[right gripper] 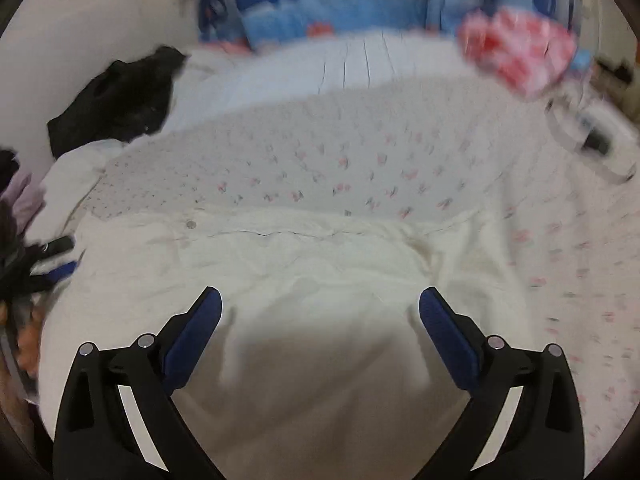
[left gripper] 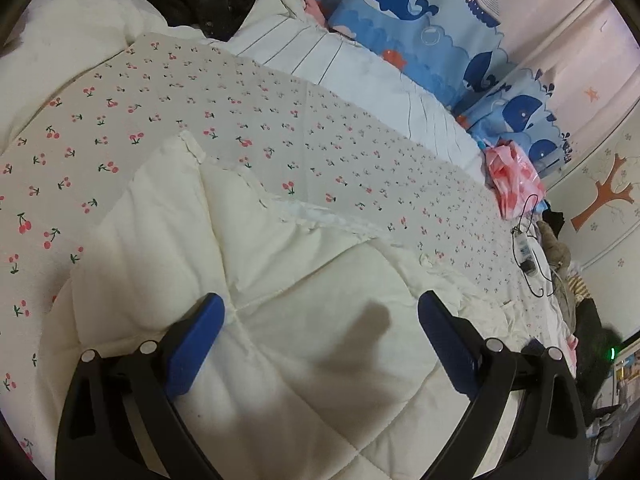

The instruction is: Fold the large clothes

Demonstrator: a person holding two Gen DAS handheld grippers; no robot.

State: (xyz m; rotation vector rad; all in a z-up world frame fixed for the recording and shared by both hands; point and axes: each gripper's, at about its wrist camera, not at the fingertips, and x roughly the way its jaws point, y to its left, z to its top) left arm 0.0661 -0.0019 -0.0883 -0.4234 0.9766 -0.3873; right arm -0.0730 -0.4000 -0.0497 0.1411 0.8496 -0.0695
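Cream quilted padded garment point(left gripper: 304, 320) runs past the frame's bottom edge, blurred in the right view; left gripper point(left gripper: 320, 320) and right gripper point(right gripper: 320, 312) fingers spread, empty.

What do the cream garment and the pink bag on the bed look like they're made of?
The cream garment looks like padded, quilted fabric with a matte finish: stitched seam lines cross it and it puffs between them. The pink bag appears to be thin plastic film, crinkled and slightly glossy, though its small size leaves that uncertain.
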